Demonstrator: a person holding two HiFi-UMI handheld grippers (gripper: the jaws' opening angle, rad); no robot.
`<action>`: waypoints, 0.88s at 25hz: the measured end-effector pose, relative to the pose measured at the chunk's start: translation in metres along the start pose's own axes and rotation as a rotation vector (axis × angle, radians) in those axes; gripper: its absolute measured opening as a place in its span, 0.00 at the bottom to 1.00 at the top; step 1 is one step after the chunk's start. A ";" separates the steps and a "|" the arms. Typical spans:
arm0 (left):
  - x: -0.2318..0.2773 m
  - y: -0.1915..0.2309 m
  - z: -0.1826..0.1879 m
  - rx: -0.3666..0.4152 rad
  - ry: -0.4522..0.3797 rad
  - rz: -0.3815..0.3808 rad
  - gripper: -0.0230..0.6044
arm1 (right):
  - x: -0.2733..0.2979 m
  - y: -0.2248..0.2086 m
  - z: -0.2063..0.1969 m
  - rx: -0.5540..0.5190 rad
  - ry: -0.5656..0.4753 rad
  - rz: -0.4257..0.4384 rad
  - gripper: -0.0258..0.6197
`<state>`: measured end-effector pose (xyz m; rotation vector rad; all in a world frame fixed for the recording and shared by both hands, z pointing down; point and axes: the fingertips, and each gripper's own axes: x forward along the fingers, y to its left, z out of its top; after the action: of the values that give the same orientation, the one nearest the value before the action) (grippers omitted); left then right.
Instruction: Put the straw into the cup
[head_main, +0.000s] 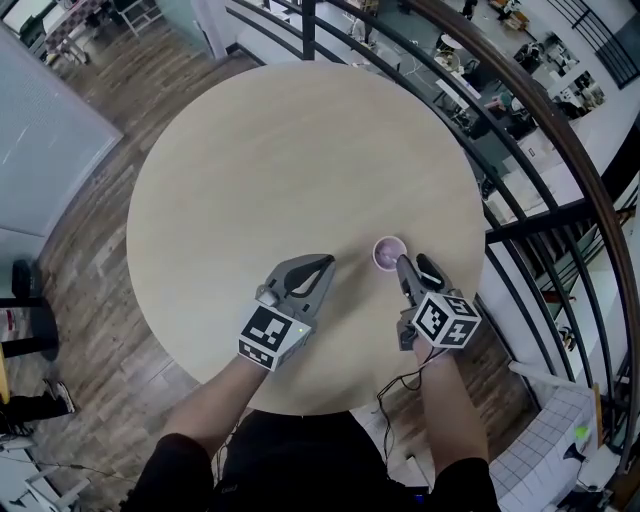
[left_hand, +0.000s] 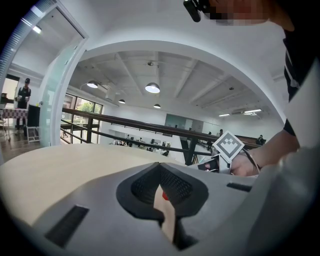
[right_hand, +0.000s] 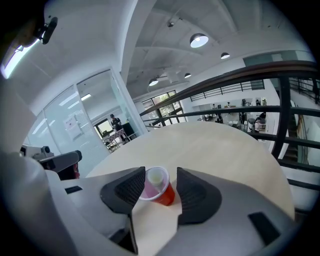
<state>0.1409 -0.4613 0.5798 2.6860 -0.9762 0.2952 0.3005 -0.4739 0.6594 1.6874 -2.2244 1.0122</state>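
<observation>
A small red cup (head_main: 389, 253) with a white rim and a pink inside stands on the round pale wooden table (head_main: 280, 170), near its right edge. In the right gripper view the cup (right_hand: 164, 192) sits just ahead between the spread fingers, and a pale patch shows inside it; I cannot make out a straw as such. My right gripper (head_main: 413, 266) (right_hand: 161, 176) is open, its tips right behind the cup, and neither pad presses on it. To the cup's left, my left gripper (head_main: 324, 263) (left_hand: 161, 172) rests low over the table with its jaws together and nothing between them.
A black metal railing (head_main: 520, 140) curves closely round the table's far and right sides, with a lower floor beyond it. A cable (head_main: 395, 385) hangs below the right hand. Glass walls (right_hand: 75, 130) stand beyond the table's left side.
</observation>
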 end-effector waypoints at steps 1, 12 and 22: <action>-0.001 0.000 0.001 0.001 -0.001 -0.001 0.04 | -0.003 0.001 0.000 0.004 -0.006 0.000 0.34; -0.039 -0.014 0.024 0.022 -0.031 -0.024 0.04 | -0.067 0.006 0.006 0.033 -0.094 -0.098 0.35; -0.114 -0.058 0.050 0.093 -0.081 -0.064 0.04 | -0.158 0.077 0.010 -0.018 -0.210 -0.071 0.34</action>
<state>0.0973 -0.3664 0.4909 2.8269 -0.9183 0.2252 0.2878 -0.3455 0.5393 1.9307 -2.2702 0.8305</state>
